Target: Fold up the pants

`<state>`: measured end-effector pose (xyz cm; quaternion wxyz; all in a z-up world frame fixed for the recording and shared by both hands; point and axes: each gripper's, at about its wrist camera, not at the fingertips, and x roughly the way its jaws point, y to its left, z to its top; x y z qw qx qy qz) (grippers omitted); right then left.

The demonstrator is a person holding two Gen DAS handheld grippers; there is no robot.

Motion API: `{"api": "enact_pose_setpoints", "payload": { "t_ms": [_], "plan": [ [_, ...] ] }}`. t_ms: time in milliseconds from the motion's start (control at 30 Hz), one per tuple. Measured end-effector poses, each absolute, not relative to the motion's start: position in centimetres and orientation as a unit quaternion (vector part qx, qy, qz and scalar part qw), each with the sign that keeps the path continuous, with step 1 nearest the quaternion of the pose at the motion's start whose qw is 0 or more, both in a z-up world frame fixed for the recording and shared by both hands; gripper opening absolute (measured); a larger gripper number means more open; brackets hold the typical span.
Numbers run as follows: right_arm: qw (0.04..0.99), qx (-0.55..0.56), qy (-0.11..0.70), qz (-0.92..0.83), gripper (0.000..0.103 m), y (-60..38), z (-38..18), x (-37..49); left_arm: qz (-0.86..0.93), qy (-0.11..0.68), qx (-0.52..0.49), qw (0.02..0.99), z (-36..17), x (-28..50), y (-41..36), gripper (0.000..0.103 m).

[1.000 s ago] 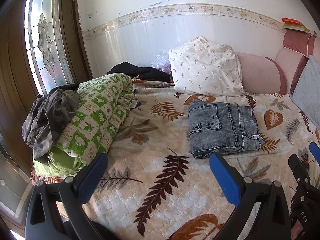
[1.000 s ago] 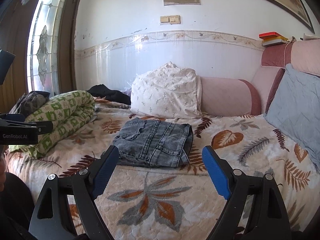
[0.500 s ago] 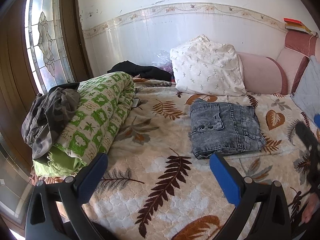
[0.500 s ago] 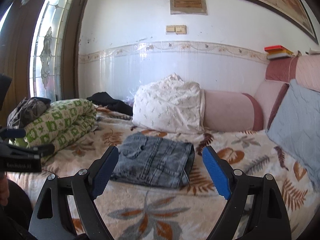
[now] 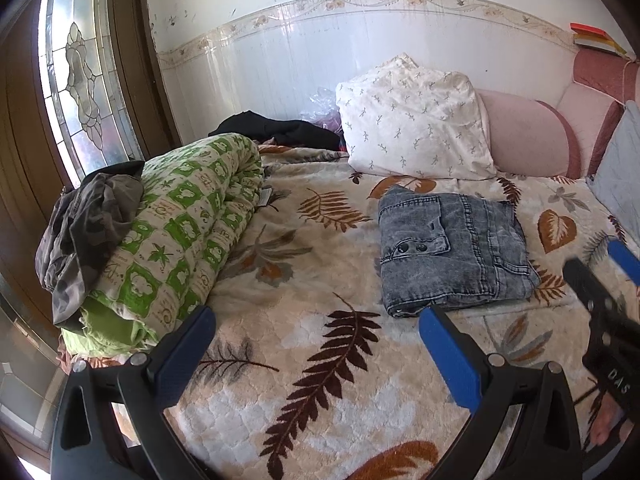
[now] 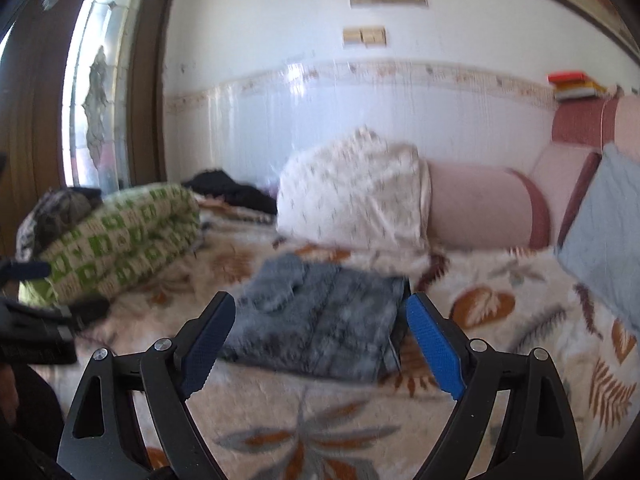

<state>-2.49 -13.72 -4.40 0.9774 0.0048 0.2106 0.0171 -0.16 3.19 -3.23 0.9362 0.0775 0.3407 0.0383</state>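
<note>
The grey acid-washed denim pants (image 5: 454, 250) sit folded square on the leaf-patterned bed (image 5: 280, 308), thick, heavy and floppy, best pinched at a stacked edge, while both the left hand-held gripper (image 5: 316, 338) and the right hand-held gripper (image 6: 320, 330) gape empty.

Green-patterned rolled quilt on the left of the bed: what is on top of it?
A crumpled dark grey garment lies draped over the near end of the green-patterned rolled quilt, hanging down its window side. Whatever that garment covers underneath cannot be seen.
</note>
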Motion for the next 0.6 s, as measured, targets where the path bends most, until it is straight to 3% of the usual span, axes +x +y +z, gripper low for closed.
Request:
{"api": "enact_pose_setpoints", "payload": {
  "t_ms": [600],
  "plan": [
    [0.974, 0.007, 0.227, -0.002, 0.088, -14.8, -5.4, -2.1, 0.037, 0.380, 0.066, 0.922, -6.0, 2.7, 2.3, 0.103]
  ]
}}
